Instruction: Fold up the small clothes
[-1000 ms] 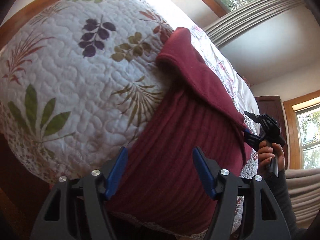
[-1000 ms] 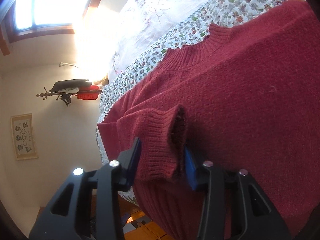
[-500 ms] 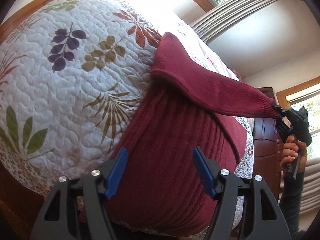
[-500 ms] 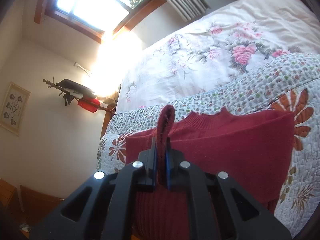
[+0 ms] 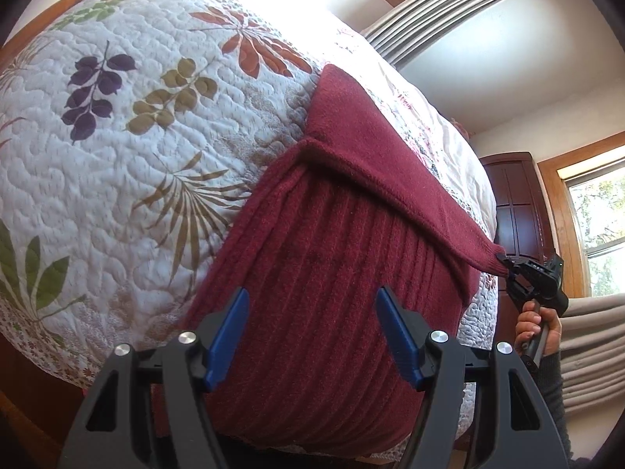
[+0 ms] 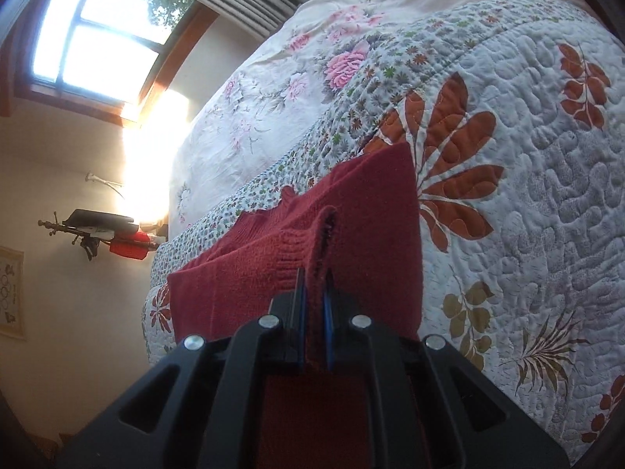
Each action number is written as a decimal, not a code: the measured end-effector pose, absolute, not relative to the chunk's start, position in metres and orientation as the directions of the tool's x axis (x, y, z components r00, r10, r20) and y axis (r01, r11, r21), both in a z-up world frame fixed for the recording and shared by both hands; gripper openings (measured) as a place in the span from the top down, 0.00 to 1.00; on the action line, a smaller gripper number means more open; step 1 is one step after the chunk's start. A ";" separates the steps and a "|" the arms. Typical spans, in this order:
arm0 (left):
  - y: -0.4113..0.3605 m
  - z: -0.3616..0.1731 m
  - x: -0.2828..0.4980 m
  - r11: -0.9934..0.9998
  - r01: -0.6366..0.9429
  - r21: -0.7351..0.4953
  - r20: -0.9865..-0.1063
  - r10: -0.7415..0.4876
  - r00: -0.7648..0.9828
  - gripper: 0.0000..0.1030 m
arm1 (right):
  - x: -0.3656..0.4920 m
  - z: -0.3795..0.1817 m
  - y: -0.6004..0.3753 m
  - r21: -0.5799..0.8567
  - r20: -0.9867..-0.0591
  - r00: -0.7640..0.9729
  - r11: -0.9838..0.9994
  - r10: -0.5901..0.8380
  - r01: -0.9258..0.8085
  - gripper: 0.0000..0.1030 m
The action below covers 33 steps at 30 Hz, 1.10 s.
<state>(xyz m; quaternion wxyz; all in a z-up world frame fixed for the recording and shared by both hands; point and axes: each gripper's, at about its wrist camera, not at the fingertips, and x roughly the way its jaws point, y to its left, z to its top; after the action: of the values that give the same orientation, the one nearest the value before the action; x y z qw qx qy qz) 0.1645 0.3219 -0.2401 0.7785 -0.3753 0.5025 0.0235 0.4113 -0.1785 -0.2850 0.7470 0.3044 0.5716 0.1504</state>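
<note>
A dark red knit sweater (image 5: 324,293) lies on a quilted leaf-print bedspread (image 5: 136,136). My left gripper (image 5: 312,332) hovers open just above the sweater's ribbed body, with nothing between its blue pads. One sleeve (image 5: 390,164) is stretched diagonally across the sweater. Its ribbed cuff (image 6: 308,250) is pinched in my right gripper (image 6: 313,312), which is shut on it. In the left wrist view the right gripper (image 5: 508,269) shows at the far right edge of the bed, held by a hand (image 5: 537,328). The sweater's collar (image 6: 269,211) lies beyond the cuff.
Beyond the quilt lies a pink floral sheet (image 6: 273,90). A dark wooden cabinet (image 5: 515,203) and a window (image 5: 597,226) stand to the right of the bed. A wall rack with a red item (image 6: 105,234) hangs by the arched window (image 6: 109,35).
The right gripper closed on the sleeve cuff, lifted it, and pulled the sleeve out across the sweater toward the bed's right edge. The left gripper stayed open over the sweater body.
</note>
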 end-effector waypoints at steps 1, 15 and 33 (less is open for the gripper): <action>0.323 -0.240 0.164 0.717 -0.413 -0.561 -0.800 -0.341 0.495 0.34 | 0.410 -0.285 -0.178 0.627 -0.762 0.302 0.770 0.573 0.121 0.94; 0.320 -0.245 0.165 0.715 -0.416 -0.562 -0.802 -0.347 0.486 0.34 | 0.394 -0.290 -0.201 0.561 -0.801 0.372 0.805 0.469 0.193 0.84; 0.323 -0.257 0.084 0.712 -0.511 -0.483 -0.852 -0.247 0.461 0.10 | 0.335 -0.287 -0.235 0.686 -0.697 0.307 0.728 0.648 0.020 0.47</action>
<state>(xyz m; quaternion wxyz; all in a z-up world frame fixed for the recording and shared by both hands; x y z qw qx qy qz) 0.0839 0.3229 -0.2566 0.7704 -0.3700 0.5121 0.0855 0.3349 -0.2348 -0.2871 0.7490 0.3037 0.5503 0.2095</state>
